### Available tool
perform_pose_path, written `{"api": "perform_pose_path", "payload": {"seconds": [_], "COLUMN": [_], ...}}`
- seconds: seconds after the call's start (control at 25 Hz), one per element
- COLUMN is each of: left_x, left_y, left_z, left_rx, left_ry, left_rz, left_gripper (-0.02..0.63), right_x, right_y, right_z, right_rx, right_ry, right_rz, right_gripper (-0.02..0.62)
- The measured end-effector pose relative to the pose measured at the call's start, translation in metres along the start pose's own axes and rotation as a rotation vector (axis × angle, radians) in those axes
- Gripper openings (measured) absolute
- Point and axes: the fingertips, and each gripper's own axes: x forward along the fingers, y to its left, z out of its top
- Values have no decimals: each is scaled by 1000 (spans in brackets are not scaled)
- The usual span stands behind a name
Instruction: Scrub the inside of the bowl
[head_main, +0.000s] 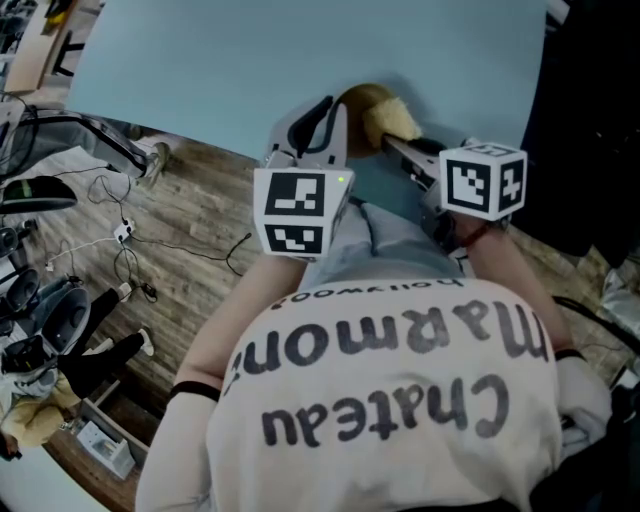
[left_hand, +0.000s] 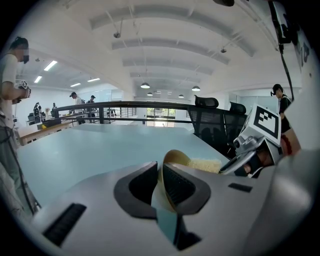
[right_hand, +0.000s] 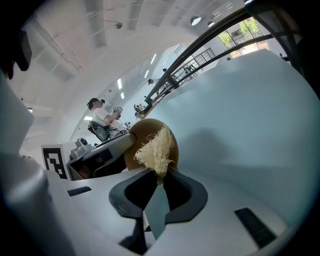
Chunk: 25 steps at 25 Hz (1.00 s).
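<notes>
The bowl (left_hand: 175, 155) is clamped by the left gripper (left_hand: 161, 176). A pale scrubber (right_hand: 156, 149), pinched by the right gripper (right_hand: 159, 181), is held against it.

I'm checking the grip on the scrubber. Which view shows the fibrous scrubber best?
The right gripper view: the scrubber sits centred, its pale fibres pinched in the right gripper, in front of the bowl. The left gripper view shows only a strip of it beyond the bowl's rim; the head view, just a small tuft.
</notes>
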Motion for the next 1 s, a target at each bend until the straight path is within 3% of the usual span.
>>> {"api": "perform_pose_path", "payload": {"seconds": [0.24, 0.48, 0.72, 1.0], "left_x": [-4, 0, 2, 2], "left_y": [-1, 4, -8, -1], "left_z": [-1, -4, -7, -17], "left_rx": [-8, -70, -69, -176], "left_ry": [-1, 12, -5, -2], "left_rz": [-4, -23, -29, -54], "left_gripper": [31, 34, 35, 38], "right_x": [0, 10, 1, 12], "right_y": [5, 5, 3, 5], "right_z": [-6, -10, -15, -20], "right_rx": [-15, -28, -39, -49], "right_ry": [19, 46, 54, 73], "right_rz": [-2, 3, 6, 4], "right_gripper": [60, 60, 60, 60]}}
